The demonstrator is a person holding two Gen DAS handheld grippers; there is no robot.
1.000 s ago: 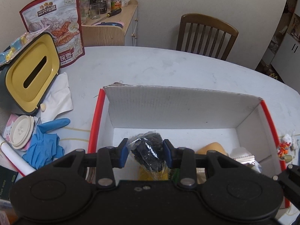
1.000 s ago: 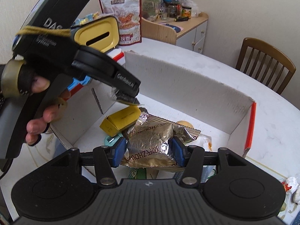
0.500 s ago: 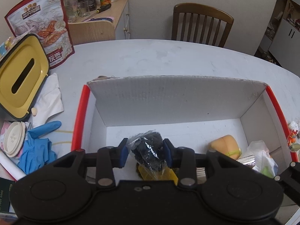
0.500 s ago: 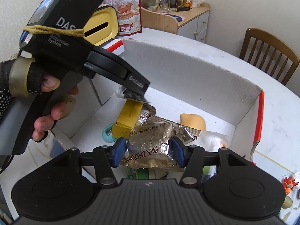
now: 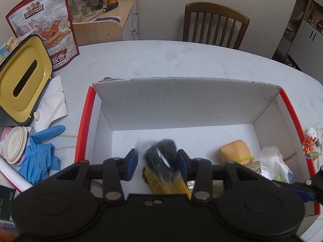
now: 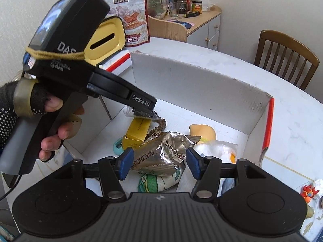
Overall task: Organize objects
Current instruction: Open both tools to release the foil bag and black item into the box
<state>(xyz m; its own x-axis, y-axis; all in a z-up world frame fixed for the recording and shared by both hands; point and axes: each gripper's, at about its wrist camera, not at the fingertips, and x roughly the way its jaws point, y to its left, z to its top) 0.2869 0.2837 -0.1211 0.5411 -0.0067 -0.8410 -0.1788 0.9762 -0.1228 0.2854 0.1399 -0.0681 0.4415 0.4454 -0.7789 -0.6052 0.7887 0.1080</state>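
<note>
While hovering over box – L grip: jaws wide, clamping nothing.
Dark bag: blurred btwn jaws, above box floor; prob. light, soft, slippery – pinch plastic neck.
R grip: wide; gold packet loose btwn.

On the table stands one cardboard box. Inside it lie one yellow carton, one gold foil packet, one dark bagged bundle and one orange sponge. Outside are one tissue holder, one snack bag, one chair and a heap of blue gloves.
</note>
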